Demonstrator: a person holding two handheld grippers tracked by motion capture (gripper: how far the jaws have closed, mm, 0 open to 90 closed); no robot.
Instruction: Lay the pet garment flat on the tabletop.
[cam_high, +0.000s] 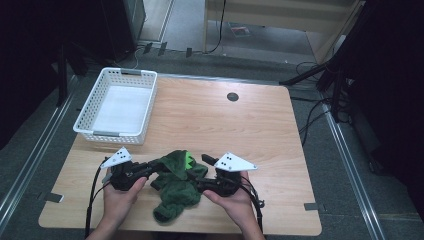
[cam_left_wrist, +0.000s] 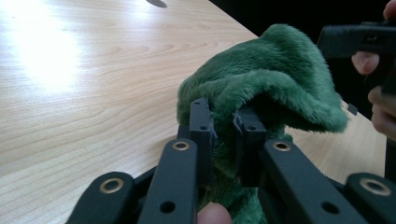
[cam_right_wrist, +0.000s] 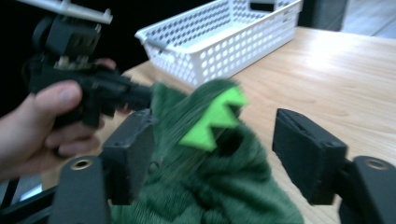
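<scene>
A dark green plush toy (cam_high: 176, 186), fuzzy and crumpled, is seen lying near the front edge of the wooden table (cam_high: 225, 125), a bright lime zigzag patch (cam_right_wrist: 212, 122) showing on it. A fold of its pile is clamped by the left gripper (cam_left_wrist: 226, 128). The right gripper (cam_right_wrist: 215, 149) is spread wide around the fabric, pads clear. A white perforated plastic basket (cam_high: 85, 117) is set at the far left corner.

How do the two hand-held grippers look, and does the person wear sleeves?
Both are black. The left hand-held gripper and the right hand-held gripper each carry a light grey three-cornered plate with small dark holes on top. Their jaw arms show brass-coloured rivets. Black cables trail back. Forearms are bare; no sleeves visible.
</scene>
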